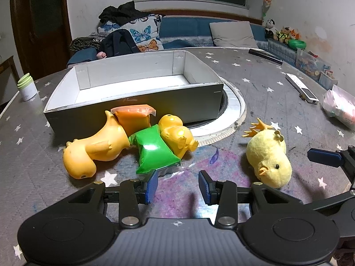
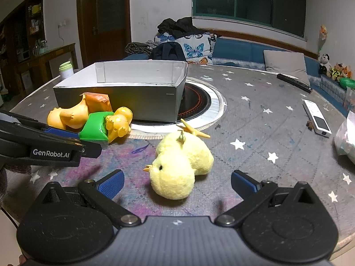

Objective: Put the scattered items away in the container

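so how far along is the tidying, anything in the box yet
Nothing looks done: the grey cardboard box shows only bare white interior. In hand: nothing; the left gripper and right gripper are both open. Left: the two yellow rubber ducks, the orange pouch, the green pouch and the yellow plush chick.

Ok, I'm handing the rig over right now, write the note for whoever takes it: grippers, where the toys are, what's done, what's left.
Left gripper: open, empty, low over the table, just short of the green pouch.
Right gripper: open wide, empty, plush chick lying between its fingers, not gripped.
Box: nothing visible inside.
Pile against the box's front wall: large yellow duck on its side, orange pouch, green pouch, small yellow duck.
Done: nothing in the box yet.
Left: all five items. The chick looks like the easiest first grab with the right, the green pouch with the left.
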A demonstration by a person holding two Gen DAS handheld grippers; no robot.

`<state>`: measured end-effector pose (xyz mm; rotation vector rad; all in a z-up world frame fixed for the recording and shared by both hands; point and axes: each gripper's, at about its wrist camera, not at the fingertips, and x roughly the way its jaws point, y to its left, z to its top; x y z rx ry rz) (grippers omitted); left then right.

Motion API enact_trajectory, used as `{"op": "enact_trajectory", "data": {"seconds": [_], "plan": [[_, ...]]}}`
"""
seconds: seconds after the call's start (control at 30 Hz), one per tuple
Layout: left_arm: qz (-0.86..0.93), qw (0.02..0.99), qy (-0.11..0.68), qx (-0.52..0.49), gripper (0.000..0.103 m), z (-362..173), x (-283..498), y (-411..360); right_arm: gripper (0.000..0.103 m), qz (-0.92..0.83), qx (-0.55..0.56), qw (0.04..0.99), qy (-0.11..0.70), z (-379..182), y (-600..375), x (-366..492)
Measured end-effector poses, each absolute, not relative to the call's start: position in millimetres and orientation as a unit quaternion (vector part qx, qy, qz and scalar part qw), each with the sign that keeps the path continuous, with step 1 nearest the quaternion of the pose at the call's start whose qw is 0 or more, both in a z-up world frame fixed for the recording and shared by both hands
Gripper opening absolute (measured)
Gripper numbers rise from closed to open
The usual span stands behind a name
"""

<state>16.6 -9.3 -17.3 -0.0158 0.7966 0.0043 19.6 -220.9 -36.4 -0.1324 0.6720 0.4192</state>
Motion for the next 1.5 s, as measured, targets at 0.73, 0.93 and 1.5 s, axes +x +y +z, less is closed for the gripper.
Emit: {"op": "enact_trajectory", "data": {"seconds": [0.73,0.93,1.5], "plan": [[-0.091,0.915,0.39,-0.042,0.043,-2,37,-23,0.102,0.197,-0.04,0.919,0.339,-43,-227,38],[-0.145,0.909,0.389,-0.038,0.043,6,44,-38,0.096,0.205,-0.037,0.916,0.342,-45,-226,42],[-0.206,0.881,0.422,-0.054,0.044,-10,73,-54,0.077,0.231,-0.022,0.907,0.352,-53,-225,53]]}}
